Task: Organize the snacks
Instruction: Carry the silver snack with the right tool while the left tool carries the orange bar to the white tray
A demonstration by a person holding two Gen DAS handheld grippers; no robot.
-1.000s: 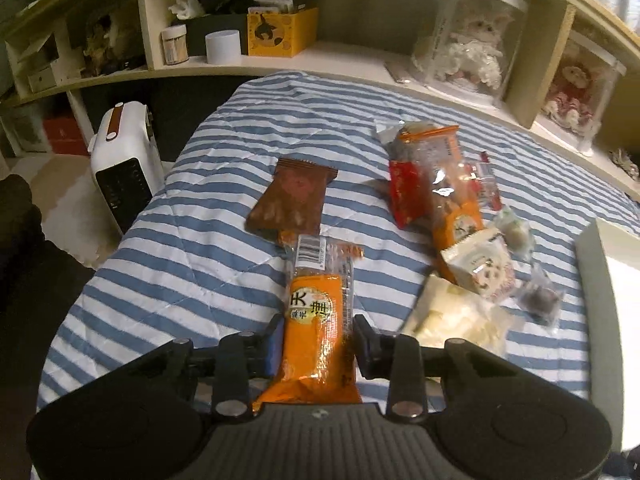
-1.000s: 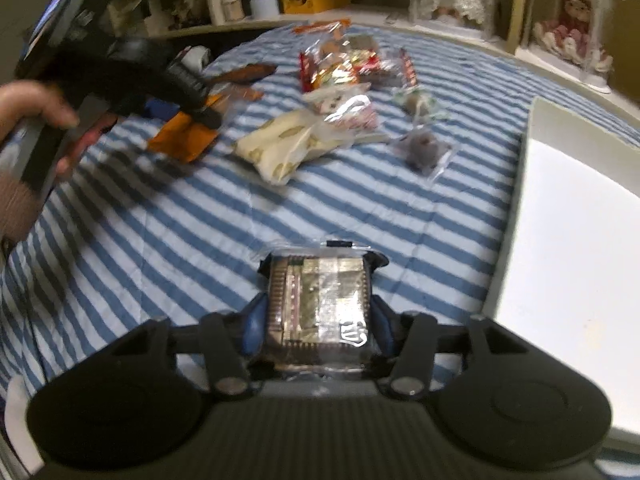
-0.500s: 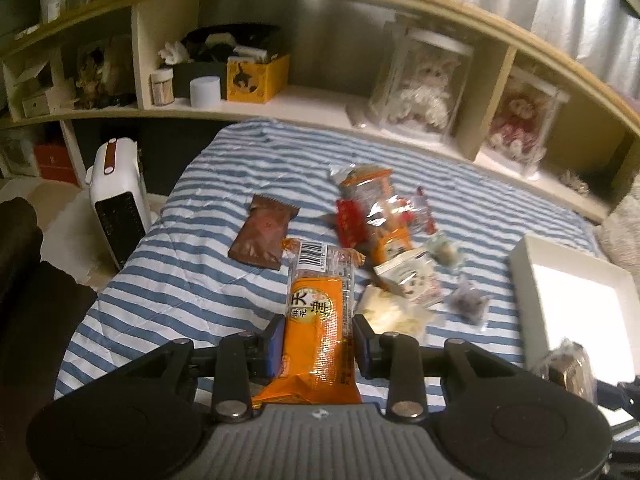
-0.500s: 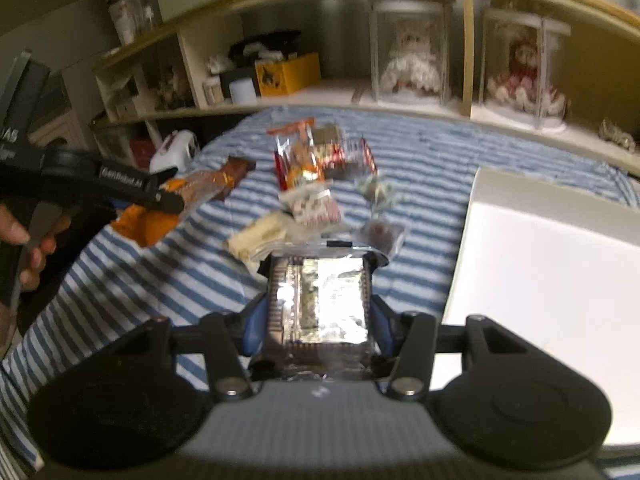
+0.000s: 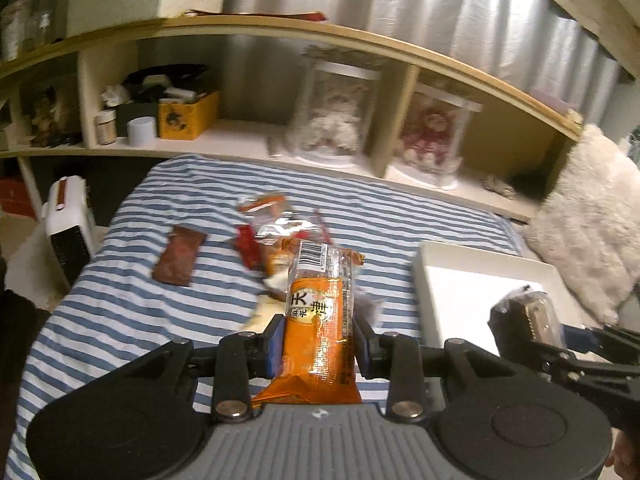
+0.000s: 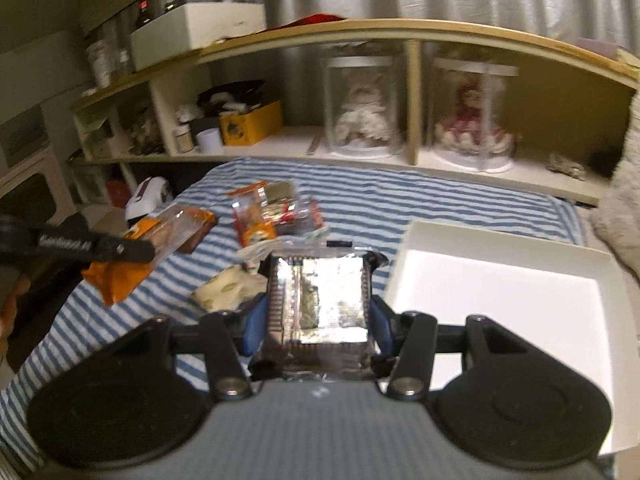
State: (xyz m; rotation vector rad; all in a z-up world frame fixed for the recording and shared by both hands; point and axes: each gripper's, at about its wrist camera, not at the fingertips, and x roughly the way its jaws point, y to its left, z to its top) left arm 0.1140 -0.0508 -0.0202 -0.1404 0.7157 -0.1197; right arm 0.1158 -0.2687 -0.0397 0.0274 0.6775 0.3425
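Left wrist view first: the left tool (image 5: 318,340) is clenched on a long orange snack packet (image 5: 318,320), pads pressing both its sides, barcode end pointing away, and the packet is up off the bed. Below lies the blue-and-white striped bedspread (image 5: 120,312). A brown snack wrapper (image 5: 180,256) lies flat by itself on the left. Just right of it, partly hidden behind the orange packet, sits a blurred heap of red and orange snack bags (image 5: 272,236). On the right of the bed rests a white tray (image 5: 480,296), its floor bare. At the right edge the right tool (image 5: 560,332) comes into shot, carrying a clear-wrapped pack over the tray's near side. A fluffy white cushion (image 5: 588,216) sits far right, and a wooden shelf (image 5: 360,44) with two doll display cases runs along the far side.

Over to the right wrist view: the right tool (image 6: 316,316) is grasping a clear plastic pack of dark biscuits (image 6: 318,304), squeezed between both pads, in the air. The white tray (image 6: 500,300) lies right of it on the bed. On the left the left tool (image 6: 132,250) holds the orange snack packet (image 6: 132,268) above the stripes. The snack heap (image 6: 272,216) lies farther back in the middle, and a pale bag (image 6: 228,290) lies nearer, just left of the biscuit pack.
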